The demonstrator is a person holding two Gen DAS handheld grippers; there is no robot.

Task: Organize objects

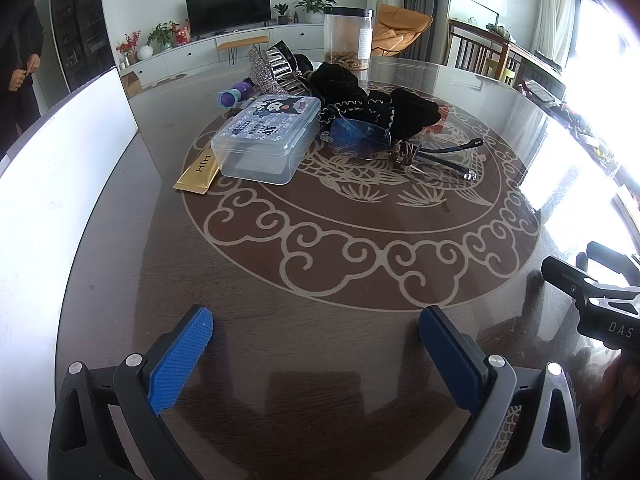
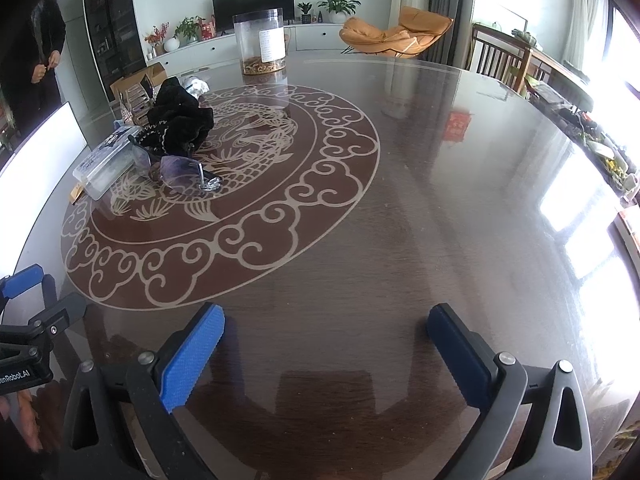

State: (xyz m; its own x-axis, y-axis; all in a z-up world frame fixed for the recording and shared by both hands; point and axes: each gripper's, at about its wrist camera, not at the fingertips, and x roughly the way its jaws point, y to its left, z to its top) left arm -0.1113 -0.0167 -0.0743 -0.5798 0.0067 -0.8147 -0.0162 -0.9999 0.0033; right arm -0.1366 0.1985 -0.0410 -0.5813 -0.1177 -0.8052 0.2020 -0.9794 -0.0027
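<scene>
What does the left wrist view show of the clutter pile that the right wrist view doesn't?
Only the left wrist view shows the gold packet tucked under the plastic box's near corner, the purple toy and the silver hair claw clearly.

Only the right wrist view shows the bare right half of the table.

Both show the plastic box, the glasses, the black cloth, the clear jar, and an open, empty gripper: left gripper, right gripper.
</scene>
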